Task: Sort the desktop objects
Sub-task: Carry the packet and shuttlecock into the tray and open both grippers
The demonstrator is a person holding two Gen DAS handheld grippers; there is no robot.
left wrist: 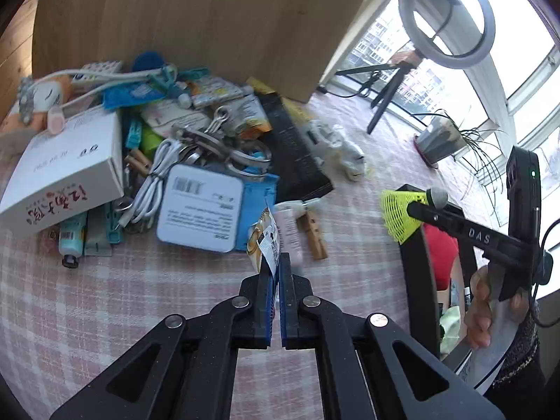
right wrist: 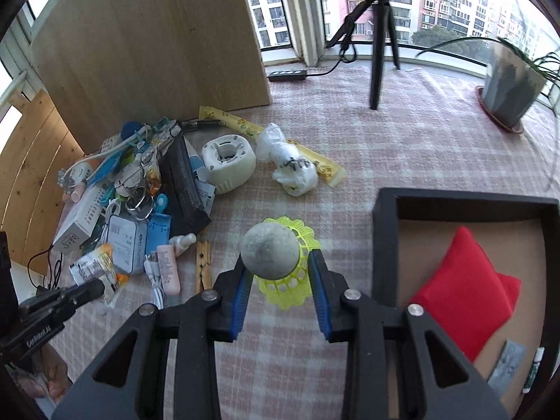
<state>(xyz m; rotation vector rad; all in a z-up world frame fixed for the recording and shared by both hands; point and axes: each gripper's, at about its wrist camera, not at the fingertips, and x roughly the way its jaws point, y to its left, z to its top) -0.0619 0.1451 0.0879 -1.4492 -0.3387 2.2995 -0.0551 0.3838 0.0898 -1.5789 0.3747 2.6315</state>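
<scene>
My left gripper (left wrist: 276,259) is shut on a small snack sachet (left wrist: 265,238) and holds it just above the checked tablecloth, in front of the clutter pile (left wrist: 168,147). It also shows in the right wrist view (right wrist: 92,288), with the sachet (right wrist: 92,266) at its tip. My right gripper (right wrist: 280,262) is shut on a yellow plastic shuttlecock (right wrist: 280,255) with a grey cork head, left of the black box (right wrist: 383,245). In the left wrist view the shuttlecock (left wrist: 400,215) hangs at the box's rim (left wrist: 416,266).
The black box holds a red pouch (right wrist: 465,290) and small items. The table carries a white carton (left wrist: 66,171), a white round device (right wrist: 229,162), a crumpled plastic bag (right wrist: 292,164), a wooden clothespin (right wrist: 203,266), a tripod (right wrist: 379,35) and a potted plant (right wrist: 511,84). A wooden board (right wrist: 150,42) stands behind.
</scene>
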